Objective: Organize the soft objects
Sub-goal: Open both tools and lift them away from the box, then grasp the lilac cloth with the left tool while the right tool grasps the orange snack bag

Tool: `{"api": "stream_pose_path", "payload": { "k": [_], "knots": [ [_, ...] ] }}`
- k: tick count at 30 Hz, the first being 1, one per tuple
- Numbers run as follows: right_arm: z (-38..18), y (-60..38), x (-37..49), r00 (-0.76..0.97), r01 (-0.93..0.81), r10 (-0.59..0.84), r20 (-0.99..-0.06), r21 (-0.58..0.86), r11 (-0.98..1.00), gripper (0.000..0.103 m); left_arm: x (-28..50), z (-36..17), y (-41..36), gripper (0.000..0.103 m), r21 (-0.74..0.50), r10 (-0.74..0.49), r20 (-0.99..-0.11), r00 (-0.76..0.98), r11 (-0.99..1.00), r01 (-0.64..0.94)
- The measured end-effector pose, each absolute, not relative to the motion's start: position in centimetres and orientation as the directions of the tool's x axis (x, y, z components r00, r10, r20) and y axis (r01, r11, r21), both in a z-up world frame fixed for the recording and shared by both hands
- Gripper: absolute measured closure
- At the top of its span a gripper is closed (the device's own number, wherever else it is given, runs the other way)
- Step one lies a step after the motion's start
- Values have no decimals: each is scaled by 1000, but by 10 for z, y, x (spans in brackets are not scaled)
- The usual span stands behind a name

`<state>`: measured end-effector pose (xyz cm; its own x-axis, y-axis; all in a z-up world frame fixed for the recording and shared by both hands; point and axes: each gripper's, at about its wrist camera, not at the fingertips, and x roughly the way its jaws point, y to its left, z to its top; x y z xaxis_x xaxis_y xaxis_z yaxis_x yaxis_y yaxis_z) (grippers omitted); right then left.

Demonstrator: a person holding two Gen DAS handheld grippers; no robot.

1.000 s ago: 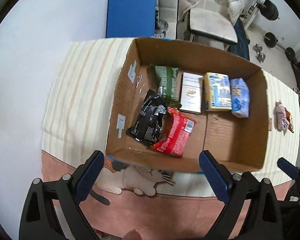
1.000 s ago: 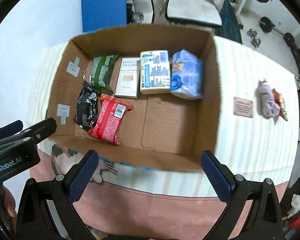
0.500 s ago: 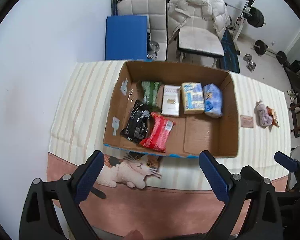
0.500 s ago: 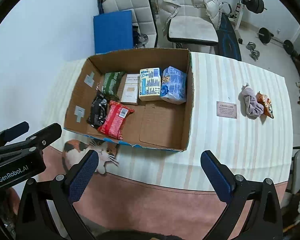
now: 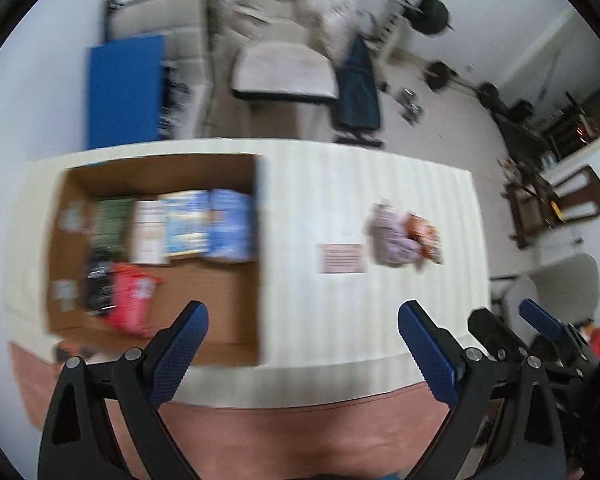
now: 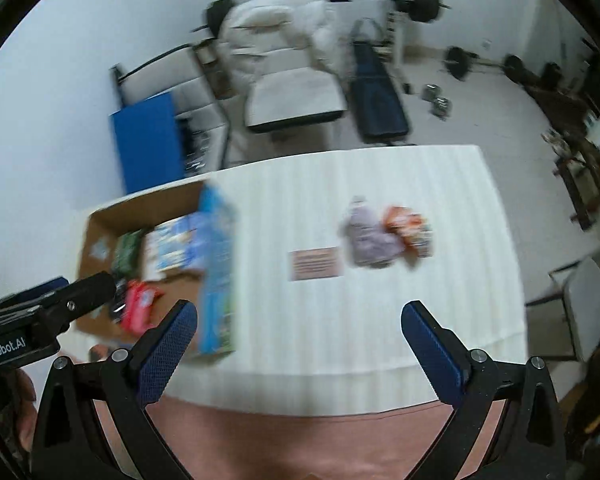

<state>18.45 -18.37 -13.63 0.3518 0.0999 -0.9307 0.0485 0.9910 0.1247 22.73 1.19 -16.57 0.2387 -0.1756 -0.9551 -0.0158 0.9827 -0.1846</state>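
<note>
A cardboard box (image 5: 236, 320) stands on the left of the striped table and holds several soft packets, among them a red one (image 5: 134, 300) and a blue one (image 5: 230, 224). The box also shows in the right wrist view (image 6: 100, 224). A lilac soft item (image 5: 392, 236) and an orange packet (image 5: 426, 236) lie together on the right of the table, also seen in the right wrist view, lilac item (image 6: 368, 236) and orange packet (image 6: 408, 226). My left gripper (image 5: 302, 348) is open and empty, high above the near edge. My right gripper (image 6: 298, 348) is open and empty too.
A small pink card (image 5: 342, 258) lies between the box and the lilac item. The table (image 6: 420, 184) has a cream striped cloth and a pink front band. A chair, a weight bench and barbells stand behind it. Both views are blurred.
Both grippers have pulled up and back from the box and swung right. The box has slid to the left of both views; the lilac item and orange packet have come nearer the middle.
</note>
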Motion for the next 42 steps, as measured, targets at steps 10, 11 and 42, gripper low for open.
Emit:
{"api": "stream_pose_path", "payload": {
  "k": [10,11,42],
  "knots": [
    [-253,-334,298,157,197,128,-979,158,968,4,317,-292,-95,6,-106,-106,-994,7,994,15],
    [-269,-342,310,126,207,151,-980,175,963,11,323,-304,-100,6,-99,-99,-995,-15,995,15],
    [-369,-414,342,-14,241,187,-982,178,954,59,351,-422,-190,60,-91,-71,-967,-244,993,69]
  ]
}}
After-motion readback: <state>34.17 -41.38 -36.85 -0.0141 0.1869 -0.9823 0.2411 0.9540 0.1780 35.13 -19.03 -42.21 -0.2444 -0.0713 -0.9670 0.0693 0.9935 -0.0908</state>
